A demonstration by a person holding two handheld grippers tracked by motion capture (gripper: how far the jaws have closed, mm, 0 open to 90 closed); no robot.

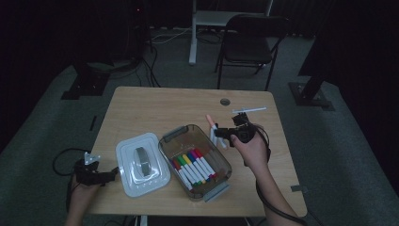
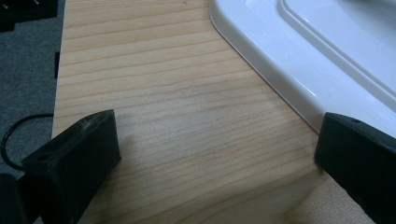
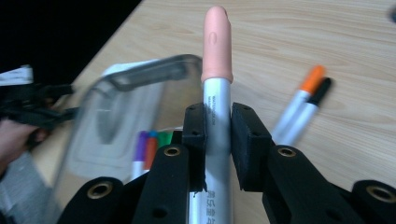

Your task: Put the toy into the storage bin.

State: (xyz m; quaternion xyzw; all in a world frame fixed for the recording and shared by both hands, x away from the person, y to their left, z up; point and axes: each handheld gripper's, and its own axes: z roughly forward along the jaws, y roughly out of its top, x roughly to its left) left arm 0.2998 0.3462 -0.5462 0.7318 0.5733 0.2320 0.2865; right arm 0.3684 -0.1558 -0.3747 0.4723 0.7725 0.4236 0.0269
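Note:
My right gripper [image 1: 220, 133] [image 3: 218, 126] is shut on a white marker with a peach cap [image 1: 210, 120] [image 3: 217, 56], held above the table to the right of the clear box; the cap points away from the hand. The clear plastic box [image 1: 221, 162] [image 3: 116, 88] holds several coloured markers [image 1: 194, 165] [image 3: 149, 144]. Two more markers [image 3: 303, 100], one orange-capped and one black-capped, lie on the wood beside the box. My left gripper [image 1: 112, 173] [image 2: 217, 135] rests open at the table's near left edge, with bare wood between its jaws, beside the white lid [image 1: 141, 162] [image 2: 303, 56].
The wooden table [image 1: 155, 108] has a round cable hole [image 1: 225, 101] at the back and a white pen-like stick [image 1: 249, 110] near it. A black chair [image 1: 247, 44] and stand legs are on the carpet behind the table.

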